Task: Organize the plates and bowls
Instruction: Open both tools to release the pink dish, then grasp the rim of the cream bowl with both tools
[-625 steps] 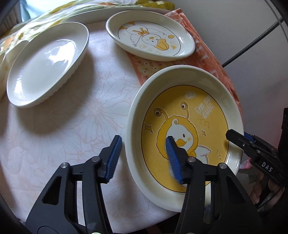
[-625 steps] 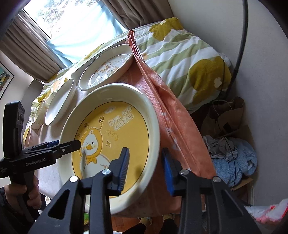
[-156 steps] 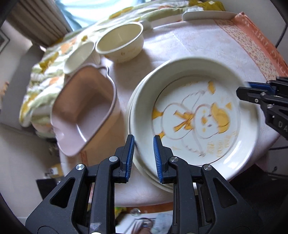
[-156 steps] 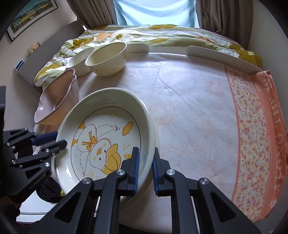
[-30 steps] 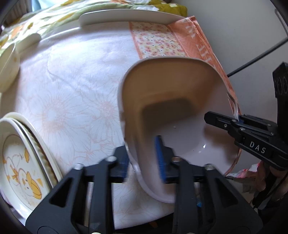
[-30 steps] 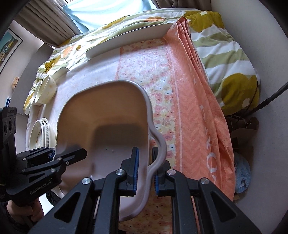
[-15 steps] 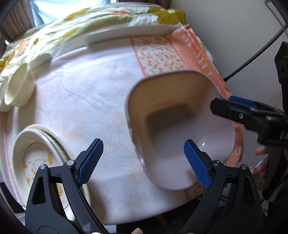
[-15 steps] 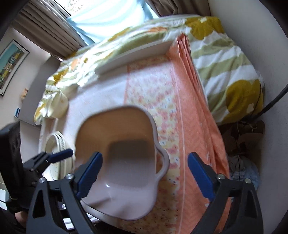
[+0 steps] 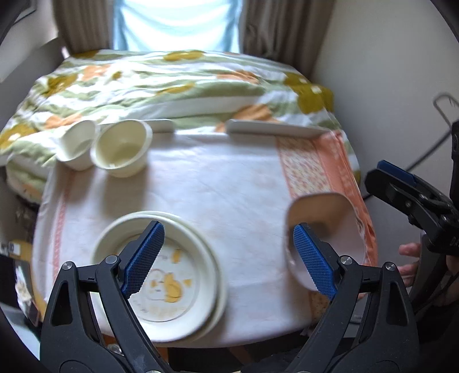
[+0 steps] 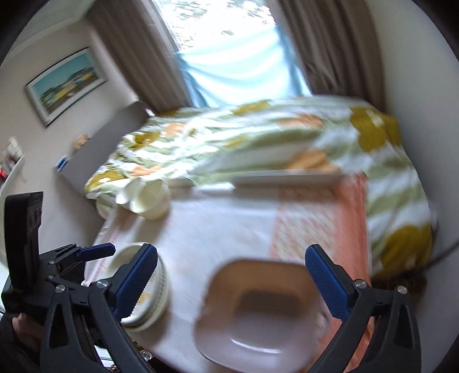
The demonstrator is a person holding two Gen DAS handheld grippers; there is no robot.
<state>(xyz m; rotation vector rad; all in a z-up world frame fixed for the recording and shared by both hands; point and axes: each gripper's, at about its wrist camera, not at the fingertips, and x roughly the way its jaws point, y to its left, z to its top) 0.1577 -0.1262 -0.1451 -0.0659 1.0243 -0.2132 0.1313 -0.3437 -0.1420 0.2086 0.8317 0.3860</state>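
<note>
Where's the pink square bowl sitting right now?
The pink square bowl rests on the table's near right edge, half on the orange cloth border, right of the plate stack; neither gripper holds it.

Bright daylight from the window (image 9: 178, 23) glares; both fisheye views are motion-blurred, edges warped and dark.

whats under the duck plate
The duck plate sits on top of a stack: more plate rims show beneath it. Their faces and exact count are covered.
</note>
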